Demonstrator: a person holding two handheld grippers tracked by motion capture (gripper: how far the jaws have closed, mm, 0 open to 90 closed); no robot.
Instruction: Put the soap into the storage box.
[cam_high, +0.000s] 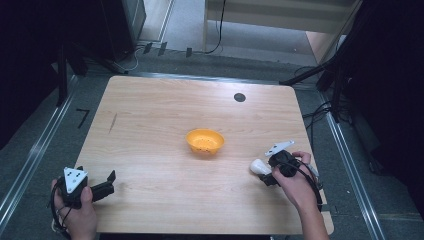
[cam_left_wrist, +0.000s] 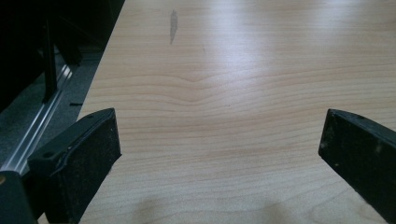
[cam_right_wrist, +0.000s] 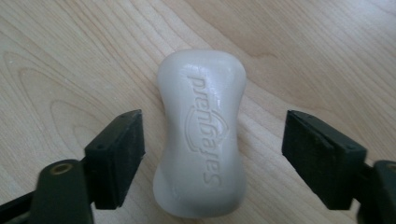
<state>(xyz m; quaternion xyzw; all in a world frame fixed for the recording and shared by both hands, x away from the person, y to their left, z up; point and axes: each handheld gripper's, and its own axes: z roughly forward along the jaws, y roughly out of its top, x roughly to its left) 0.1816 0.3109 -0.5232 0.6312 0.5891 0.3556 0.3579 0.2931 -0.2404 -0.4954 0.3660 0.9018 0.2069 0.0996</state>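
The white, waisted bar of soap (cam_right_wrist: 201, 140), embossed with a brand name along its length, lay flat on the pale wooden surface (cam_high: 160, 110) at its near right part, as the high view (cam_high: 258, 165) showed. In the right gripper view it sat between the two black jaws, which stood open on either side of it, each with a clear gap to the bar and neither touching it. The right gripper (cam_high: 269, 172) was low over the surface with its jaws pointing left toward the soap; the person's right hand (cam_high: 292, 181) wrapped its body from behind, the forearm running in from the near right corner, and its grey three-cornered plate was tilted up toward the far side.

A little to the far left of the soap, near the middle of the surface, stood a small orange plastic bowl (cam_high: 205, 141), well apart from the gripper. A small dark round spot (cam_high: 239, 97) marked the surface near its far edge.

At the near left corner, the left gripper (cam_high: 111, 183) was held by the person's left hand (cam_high: 75, 200), its jaws pointing right across the surface. In the left gripper view those jaws stood wide open over bare wood, holding nothing.
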